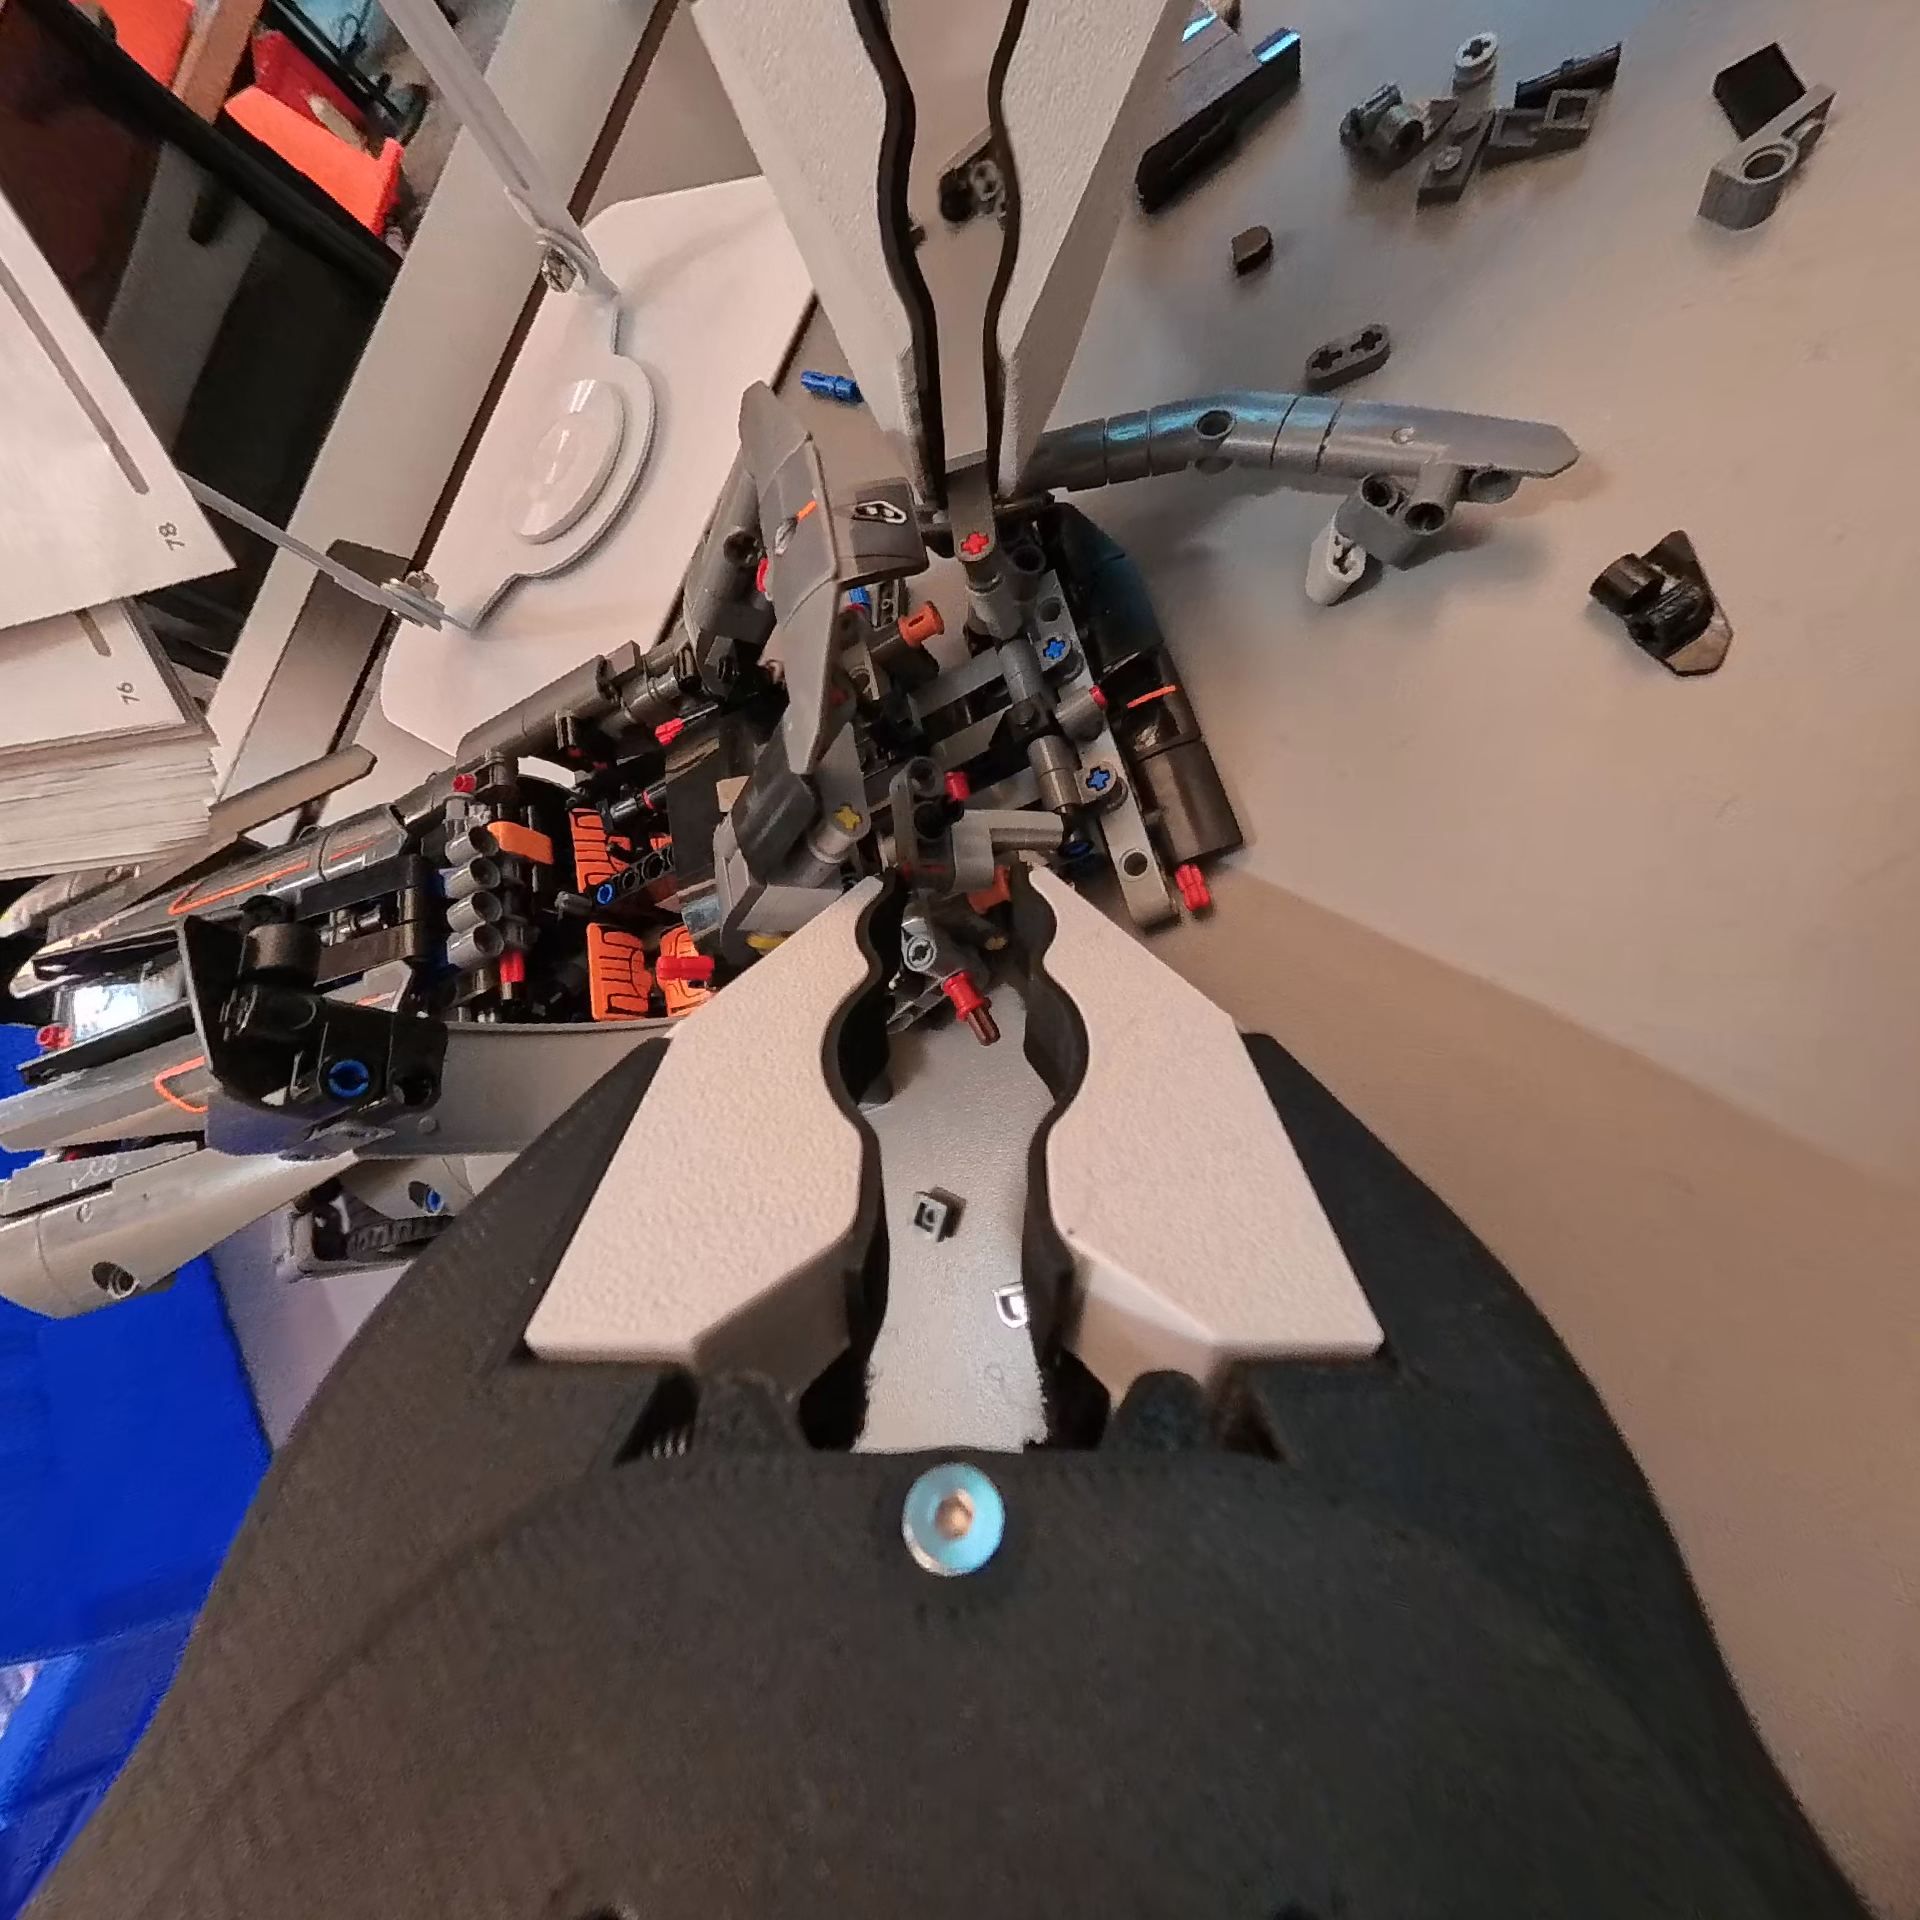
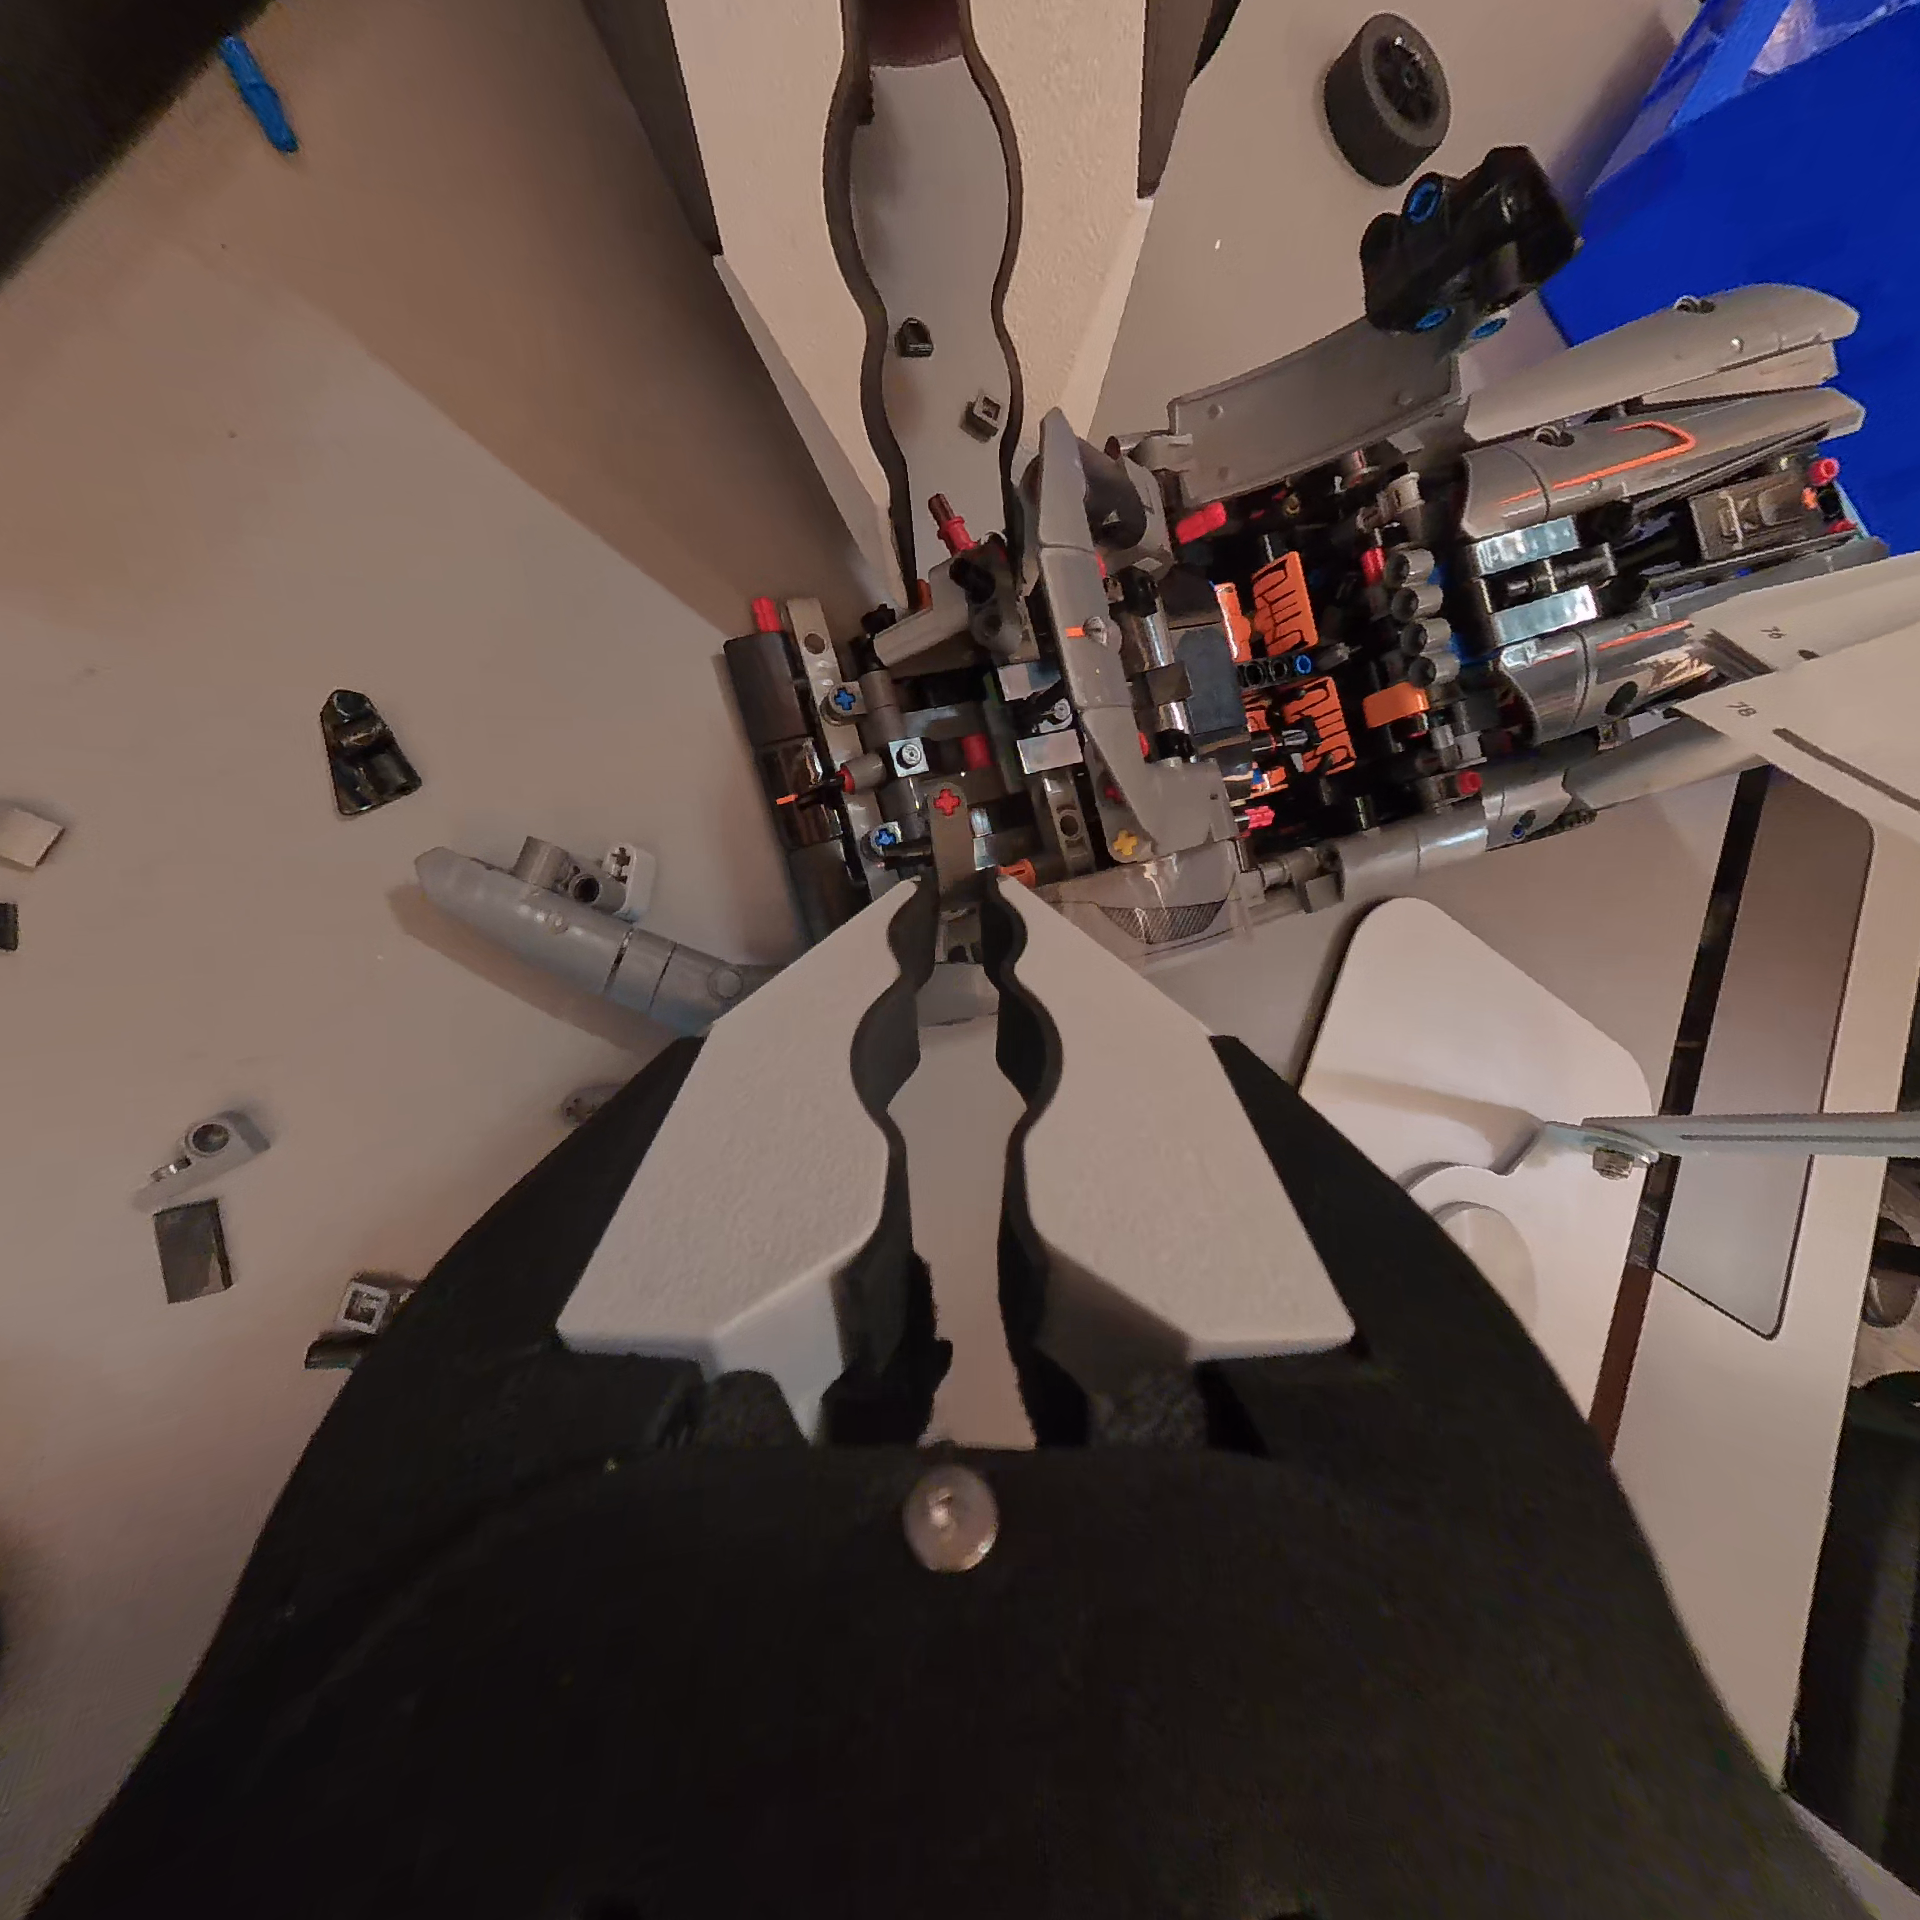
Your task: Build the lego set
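Right wrist view: right claw (image 2: pixel 961 894) pinches a grey liftarm (image 2: pixel 948 831) on the Lego car (image 2: pixel 1195 665), left claw (image 1: pixel 951 894) steadying its frame; pressing home likely follows.

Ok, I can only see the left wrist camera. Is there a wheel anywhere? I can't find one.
Observer: Yes. The right wrist view shows one black wheel on the table, beyond the model and near the blue bin.
Operator: Cool! Are there any loose bits further out than the black wedge piece on my right?
Observer: One. A small white tile lies at the far edge, further from the model than that black wedge.
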